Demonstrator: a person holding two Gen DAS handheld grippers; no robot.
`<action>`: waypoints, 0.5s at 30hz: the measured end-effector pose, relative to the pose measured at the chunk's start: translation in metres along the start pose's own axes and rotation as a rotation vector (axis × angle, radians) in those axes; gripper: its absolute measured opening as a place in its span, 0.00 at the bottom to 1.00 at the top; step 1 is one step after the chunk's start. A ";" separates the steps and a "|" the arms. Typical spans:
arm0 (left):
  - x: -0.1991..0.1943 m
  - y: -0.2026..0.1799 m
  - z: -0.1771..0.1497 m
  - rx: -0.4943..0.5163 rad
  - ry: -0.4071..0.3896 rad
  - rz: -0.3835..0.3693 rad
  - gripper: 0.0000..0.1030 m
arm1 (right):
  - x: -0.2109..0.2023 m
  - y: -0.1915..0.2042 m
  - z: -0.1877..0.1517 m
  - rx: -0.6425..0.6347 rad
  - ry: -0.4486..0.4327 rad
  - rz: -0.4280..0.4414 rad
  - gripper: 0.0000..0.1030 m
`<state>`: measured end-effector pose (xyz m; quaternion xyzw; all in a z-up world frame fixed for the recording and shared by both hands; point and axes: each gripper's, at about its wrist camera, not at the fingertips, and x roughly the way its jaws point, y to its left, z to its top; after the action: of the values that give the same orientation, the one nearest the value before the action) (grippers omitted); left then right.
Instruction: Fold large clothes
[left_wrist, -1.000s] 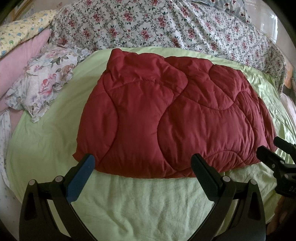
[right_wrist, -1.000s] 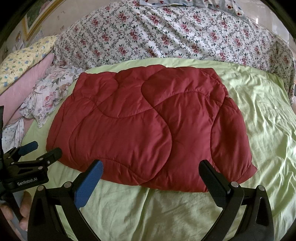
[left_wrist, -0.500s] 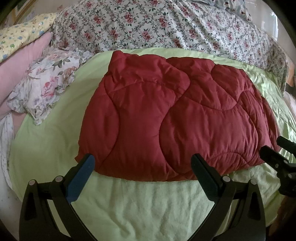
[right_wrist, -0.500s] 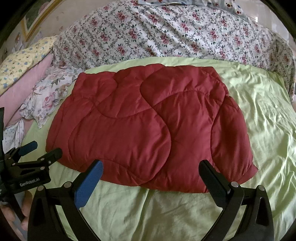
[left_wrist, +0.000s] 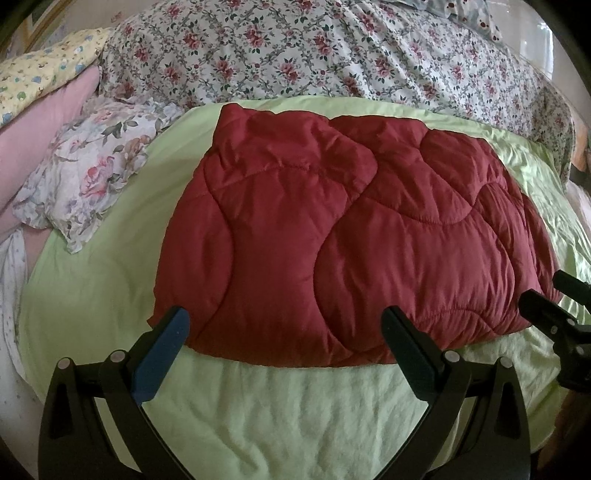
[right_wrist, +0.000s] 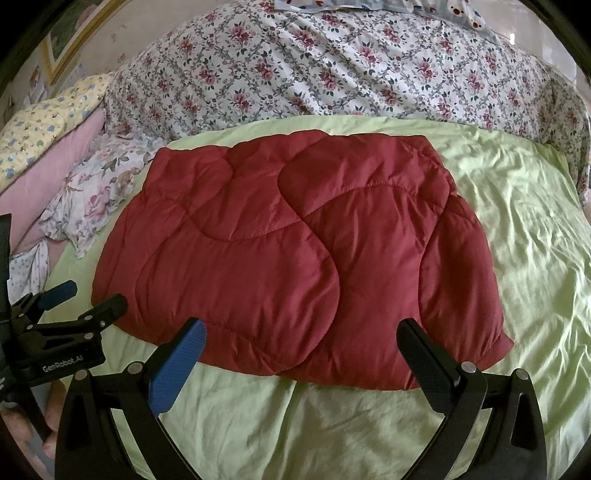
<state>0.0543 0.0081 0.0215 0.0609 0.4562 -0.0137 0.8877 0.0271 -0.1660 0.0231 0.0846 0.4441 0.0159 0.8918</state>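
The left gripper (left_wrist: 284, 332) hung spread and empty at 6 o'clock, just short of the near hem of the red quilted garment (left_wrist: 343, 236), which lay folded on the green sheet (left_wrist: 295, 413) with its long axis running 9 to 3. The right gripper (right_wrist: 303, 343), likewise spread and empty, sat about as near the hem toward its 3 o'clock end.

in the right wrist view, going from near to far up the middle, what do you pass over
Right claw → green sheet → red quilted comforter → green sheet again → floral bedding heaped at the back.
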 end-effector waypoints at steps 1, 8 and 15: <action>0.000 0.000 0.000 0.001 0.000 0.002 1.00 | 0.000 0.000 0.000 0.000 0.000 0.001 1.00; 0.001 0.003 0.004 0.001 -0.003 0.006 1.00 | 0.001 -0.003 0.003 0.006 0.003 -0.002 1.00; 0.004 0.010 0.011 -0.012 -0.002 0.015 1.00 | 0.001 -0.009 0.008 0.014 0.003 -0.016 1.00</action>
<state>0.0659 0.0165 0.0258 0.0590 0.4549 -0.0043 0.8886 0.0341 -0.1757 0.0256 0.0872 0.4463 0.0059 0.8906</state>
